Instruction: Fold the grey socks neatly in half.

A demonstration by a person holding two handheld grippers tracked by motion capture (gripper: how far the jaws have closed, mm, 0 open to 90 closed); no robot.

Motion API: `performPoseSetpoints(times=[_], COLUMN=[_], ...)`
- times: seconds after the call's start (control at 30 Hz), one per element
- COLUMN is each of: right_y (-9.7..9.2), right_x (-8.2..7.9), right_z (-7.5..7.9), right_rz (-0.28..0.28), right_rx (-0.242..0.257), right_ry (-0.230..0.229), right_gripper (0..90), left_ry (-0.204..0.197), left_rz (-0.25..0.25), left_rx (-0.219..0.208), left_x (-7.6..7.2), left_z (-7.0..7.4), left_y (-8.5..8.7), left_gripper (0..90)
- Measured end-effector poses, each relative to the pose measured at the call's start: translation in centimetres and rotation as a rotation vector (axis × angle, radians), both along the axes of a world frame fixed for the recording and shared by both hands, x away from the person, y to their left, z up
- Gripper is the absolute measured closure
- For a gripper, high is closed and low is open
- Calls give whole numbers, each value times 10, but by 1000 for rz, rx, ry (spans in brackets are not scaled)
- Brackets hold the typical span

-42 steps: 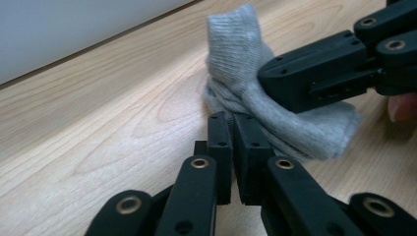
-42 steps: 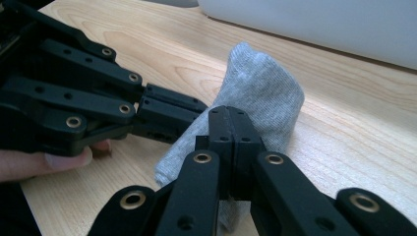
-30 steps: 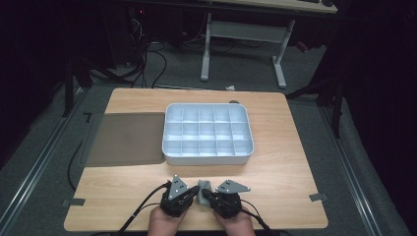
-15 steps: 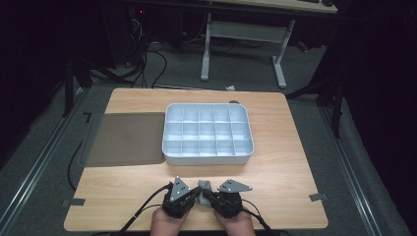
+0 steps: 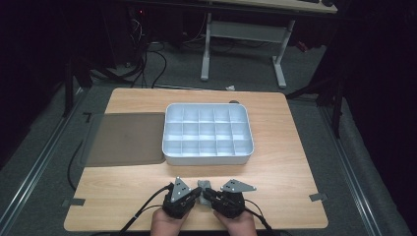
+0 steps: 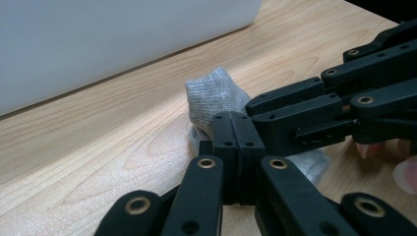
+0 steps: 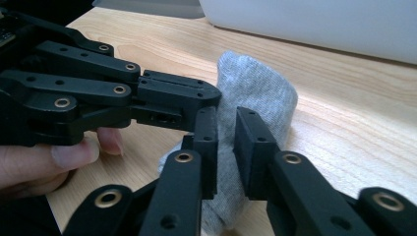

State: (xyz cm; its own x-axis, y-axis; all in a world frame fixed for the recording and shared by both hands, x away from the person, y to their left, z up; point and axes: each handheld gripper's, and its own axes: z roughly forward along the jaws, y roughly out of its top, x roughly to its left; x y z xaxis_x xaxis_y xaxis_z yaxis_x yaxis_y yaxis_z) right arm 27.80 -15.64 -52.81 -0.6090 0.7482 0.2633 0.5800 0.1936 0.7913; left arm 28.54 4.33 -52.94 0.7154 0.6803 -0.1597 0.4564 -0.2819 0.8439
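Note:
A small grey knitted cloth lies near the table's front edge, between my two grippers. My left gripper has its jaws tight together on the cloth's edge, and part of the cloth stands up behind them. In the right gripper view the left gripper comes in from the left, against the cloth. My right gripper has just been opening its jaws; a narrow gap shows, with cloth between the pads. From above, left gripper and right gripper point at each other.
A white tray with several empty compartments stands mid-table, just beyond the grippers. A dark mat lies to its left. Tape marks sit at the table's front corners. A person's hands hold the grippers at the front edge.

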Motion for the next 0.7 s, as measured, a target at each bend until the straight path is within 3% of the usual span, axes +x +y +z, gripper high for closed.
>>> performPoseSetpoints(times=[0.2, 0.5, 0.7], right_y=[-6, -9, -6], right_x=[0, 8, 12], right_z=[5, 4, 3], right_rz=[-17, -28, -26], right_rx=[-24, -5, -20], right_ry=[-2, 91, 137], right_gripper=[692, 528, 497], left_ry=[1, 4, 8], left_rz=[-1, 0, -1], left_rx=[0, -5, -9], left_x=[0, 0, -1], left_z=[0, 0, 1], left_y=[0, 1, 3], left_gripper=[900, 900, 900])
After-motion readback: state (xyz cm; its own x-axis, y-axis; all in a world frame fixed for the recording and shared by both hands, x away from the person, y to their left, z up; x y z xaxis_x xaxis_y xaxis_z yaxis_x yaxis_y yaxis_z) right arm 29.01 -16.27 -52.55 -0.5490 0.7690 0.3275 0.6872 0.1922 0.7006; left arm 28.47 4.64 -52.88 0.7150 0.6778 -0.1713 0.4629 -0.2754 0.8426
